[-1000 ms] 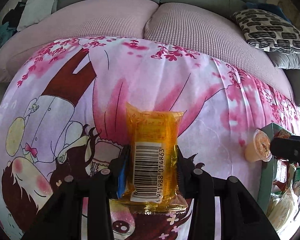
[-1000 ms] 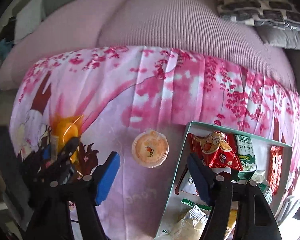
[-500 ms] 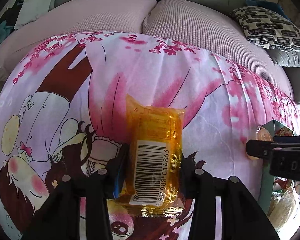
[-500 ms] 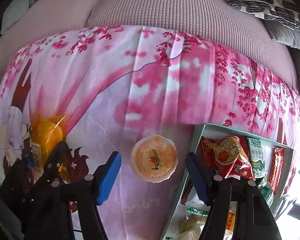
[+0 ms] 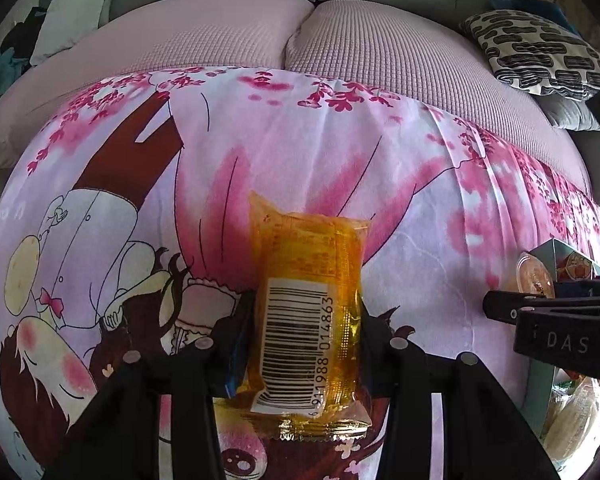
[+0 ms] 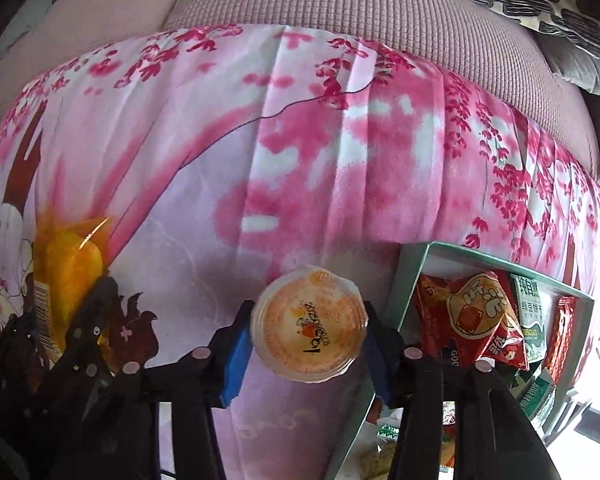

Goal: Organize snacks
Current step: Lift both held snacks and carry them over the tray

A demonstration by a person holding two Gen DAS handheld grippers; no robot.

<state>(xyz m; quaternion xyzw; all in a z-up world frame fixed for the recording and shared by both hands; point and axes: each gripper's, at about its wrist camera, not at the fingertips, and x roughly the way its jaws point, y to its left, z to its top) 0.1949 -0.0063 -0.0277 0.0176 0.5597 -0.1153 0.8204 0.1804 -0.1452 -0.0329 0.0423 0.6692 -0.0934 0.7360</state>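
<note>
In the left wrist view, the pink cartoon-print cloth [image 5: 340,152] filled most of the frame, with pale pink sofa cushions [image 5: 220,36] along the top. At lower centre, the left gripper [image 5: 305,344] was clamped on an orange snack packet [image 5: 306,320], its barcode side facing the camera and its blue pads pressed against the packet's two long edges. Toward the upper right lay a black-and-white patterned pillow [image 5: 540,56]. At the right edge, the other gripper's black arm crossed in front of a jelly cup [image 5: 534,276] and the corner of a teal box [image 5: 538,392].

In the right wrist view, the orange packet [image 6: 70,276] showed at the left edge, pinched by the left gripper's [image 6: 66,344] dark fingers. At lower centre, the right gripper [image 6: 306,344] pointed down at the cloth [image 6: 300,140]; its jaws had just been closing, and the blue pads now sat against both sides of the round jelly cup [image 6: 308,328], which lay just left of the box. At lower right, the teal box [image 6: 406,280] held a red snack bag [image 6: 472,312], a green-and-white biscuit pack [image 6: 534,320] and more wrappers.
</note>
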